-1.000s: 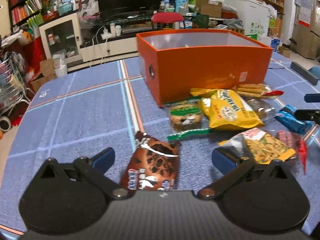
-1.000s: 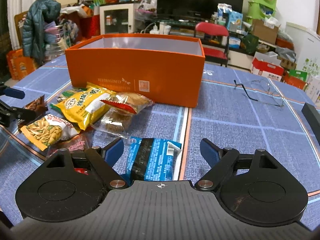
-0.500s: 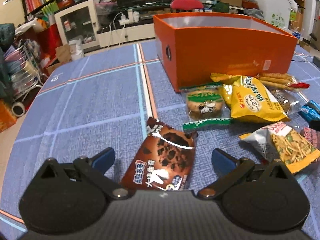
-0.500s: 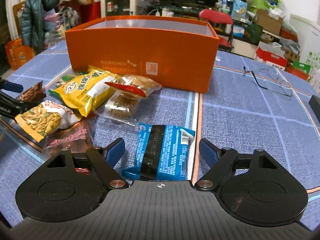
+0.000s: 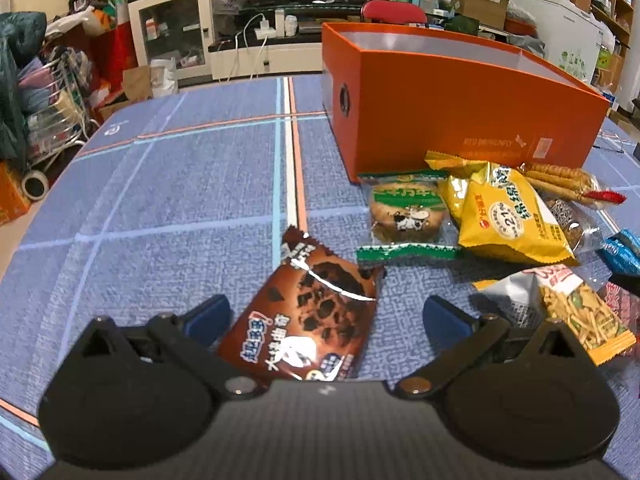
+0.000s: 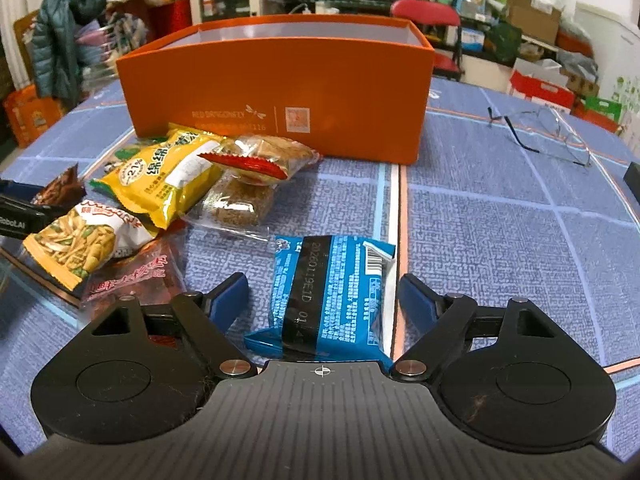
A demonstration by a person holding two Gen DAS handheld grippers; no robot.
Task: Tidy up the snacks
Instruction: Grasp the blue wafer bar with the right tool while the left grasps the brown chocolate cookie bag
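My left gripper (image 5: 326, 312) is open, its fingers either side of a brown chocolate cookie packet (image 5: 308, 316) lying on the blue tablecloth. My right gripper (image 6: 322, 292) is open around a blue snack packet (image 6: 326, 292) lying flat. An open orange box (image 5: 460, 108) stands behind a pile of snacks; it also shows in the right wrist view (image 6: 280, 88). The pile holds a yellow bag (image 6: 160, 172), a green-edged cookie pack (image 5: 406, 212), a red-edged wafer pack (image 6: 264, 156), a peanut-mix bag (image 6: 80, 240) and a pink packet (image 6: 136, 276).
Folded glasses (image 6: 540, 132) lie on the cloth right of the box. A dark object (image 6: 632, 176) sits at the table's right edge. The left gripper's finger (image 6: 24, 212) shows at the left of the right wrist view. Shelves, a TV stand and a red chair stand beyond the table.
Both grippers have tilted down and moved closer over their packets: the brown packet and the blue packet now lie deeper between the open fingers. No packet has moved.
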